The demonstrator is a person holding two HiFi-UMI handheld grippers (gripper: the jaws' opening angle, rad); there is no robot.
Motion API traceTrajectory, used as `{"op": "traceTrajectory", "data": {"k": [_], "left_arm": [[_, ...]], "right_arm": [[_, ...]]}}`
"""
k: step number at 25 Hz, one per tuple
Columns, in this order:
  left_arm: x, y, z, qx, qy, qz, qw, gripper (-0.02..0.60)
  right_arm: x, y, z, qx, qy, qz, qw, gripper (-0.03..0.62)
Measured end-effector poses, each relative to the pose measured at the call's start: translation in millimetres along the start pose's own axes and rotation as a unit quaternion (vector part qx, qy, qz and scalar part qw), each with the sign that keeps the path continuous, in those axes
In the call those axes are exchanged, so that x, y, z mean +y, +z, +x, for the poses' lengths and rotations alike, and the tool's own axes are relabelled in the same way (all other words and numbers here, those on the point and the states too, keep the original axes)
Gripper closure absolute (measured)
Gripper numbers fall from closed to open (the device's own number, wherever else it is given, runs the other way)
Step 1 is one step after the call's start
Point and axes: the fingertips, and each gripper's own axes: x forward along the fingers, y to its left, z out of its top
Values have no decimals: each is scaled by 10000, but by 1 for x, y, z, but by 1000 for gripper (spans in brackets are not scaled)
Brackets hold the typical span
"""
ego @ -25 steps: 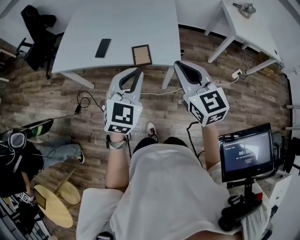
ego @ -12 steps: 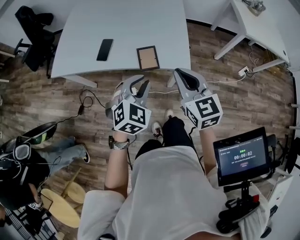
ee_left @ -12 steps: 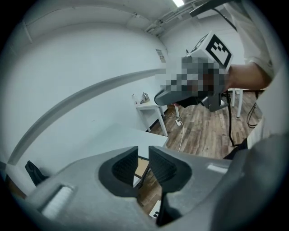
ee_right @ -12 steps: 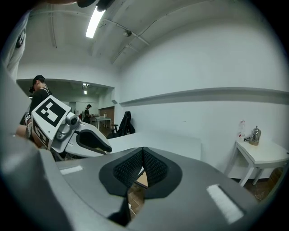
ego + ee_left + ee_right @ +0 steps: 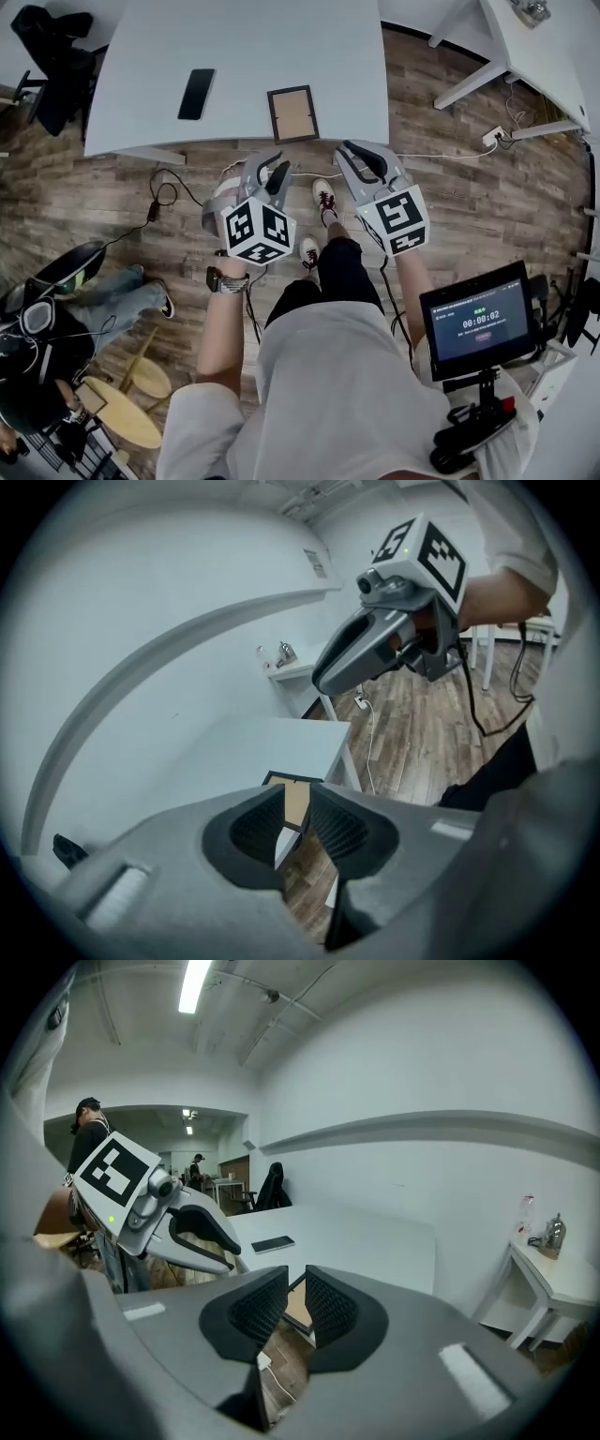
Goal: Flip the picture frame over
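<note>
The wood-plank floor [image 5: 487,178] fills most of the head view, and I stand on it with one shoe [image 5: 324,199] stepped ahead of the other. In front of me is the big pale grey table [image 5: 244,56]. A second white table [image 5: 544,56] stands off to its right, and a black chair [image 5: 47,47] sits by its far left corner. A person [image 5: 56,319] sits low down at my left. At my right side a small screen [image 5: 476,321] on a stand shows a timer.

I hold both tongs over the floor, short of the table's near edge and touching nothing. My left gripper [image 5: 267,169] points forward and down toward the table. Its jaws have just been opening and now stand a moderate way apart with nothing between the pads. Its own view shows only the distant frame and the table edge through the gap. My right gripper [image 5: 352,150] is beside it, pointing the same way. Its jaws have also just been opening and now stand at a narrow slit, narrower than the left, again with nothing between them.

The picture frame [image 5: 292,113] lies flat on the table near the front edge, roughly ahead of the space between my two tongs and apart from both. It shows a tan panel facing up inside a dark border, and I cannot tell whether that is its front or its back. A black phone [image 5: 196,94] lies flat on the table to the frame's left, well apart from it. A dark cable [image 5: 164,202] loops across the floor under the table's left end.
</note>
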Motion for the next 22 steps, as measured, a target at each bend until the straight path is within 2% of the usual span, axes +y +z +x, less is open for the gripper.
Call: {"op": "traceTrajectory", "data": {"k": [5,12,19,22], "left_arm": [[-8,-34,43,267,-198,157,9993,503],[-15,-64,88,335,-243,292,9987,503],[-13,-74,96,351,246,846,9955,503],[-12,-87,110,433,520,1225,9902,503]], "right_arm": [[-10,-44,42,357,285,-516,9976,517],[-14,-83,85,684,557,-1395,9863,494],[4,-96,101,669,672,-2298,9686,479],[6,-114,116,703,640,-2580,9615,474]]}}
